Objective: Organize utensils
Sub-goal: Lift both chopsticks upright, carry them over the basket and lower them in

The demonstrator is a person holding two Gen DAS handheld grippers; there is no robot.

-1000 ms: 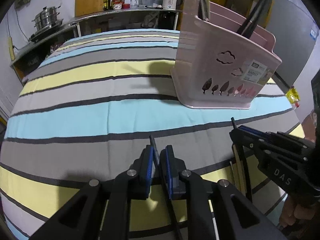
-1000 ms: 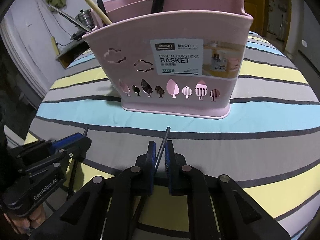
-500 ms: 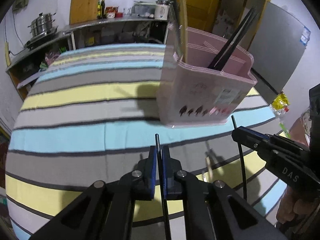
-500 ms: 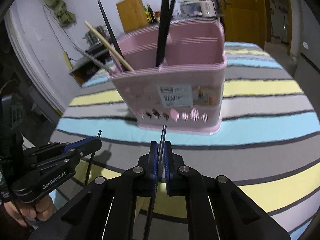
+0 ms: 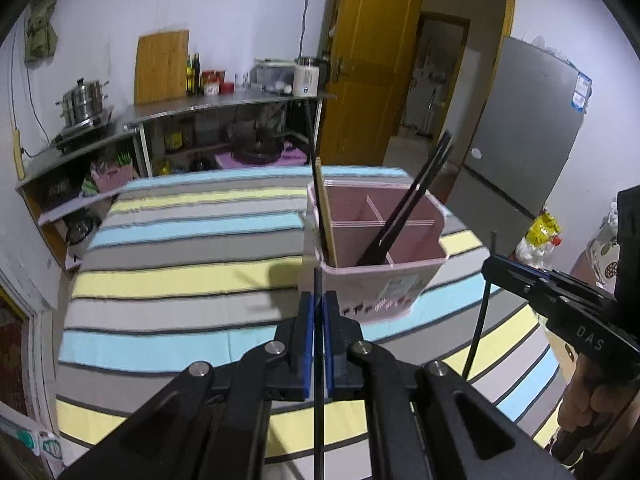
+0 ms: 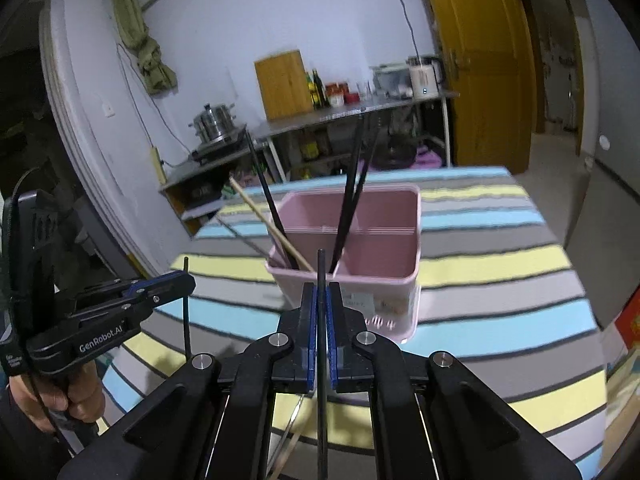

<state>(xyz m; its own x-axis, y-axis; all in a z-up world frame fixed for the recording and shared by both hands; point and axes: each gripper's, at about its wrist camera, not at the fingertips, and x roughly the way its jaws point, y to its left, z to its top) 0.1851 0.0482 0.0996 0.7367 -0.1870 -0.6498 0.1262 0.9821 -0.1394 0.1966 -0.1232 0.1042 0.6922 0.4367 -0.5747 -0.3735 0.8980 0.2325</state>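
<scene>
A pink divided basket [image 5: 404, 280] [image 6: 396, 298] stands on the striped table [image 5: 180, 276]. Black chopsticks [image 5: 416, 200] lean in one compartment; a wooden one [image 6: 272, 228] and a black one lean in another. My left gripper [image 5: 318, 298] is shut on a black chopstick [image 5: 318, 276] held upright, above the table and just in front of the basket. My right gripper [image 6: 320, 292] is shut on another black chopstick [image 6: 320, 264], also raised before the basket. Each view shows the other gripper beside it: the right gripper [image 5: 490, 266] and the left gripper [image 6: 188, 280], each with its stick hanging down.
A light wooden stick [image 6: 288, 446] lies on the cloth under my right gripper. Behind the table runs a steel counter [image 5: 208, 106] with pots, bottles and a cutting board. A yellow door [image 5: 372, 60] and a grey fridge [image 5: 520, 132] stand at the right.
Both grippers closed on their black chopsticks and rose, lifting them off the cloth. The basket, seen from the side before, now shows its open top.
</scene>
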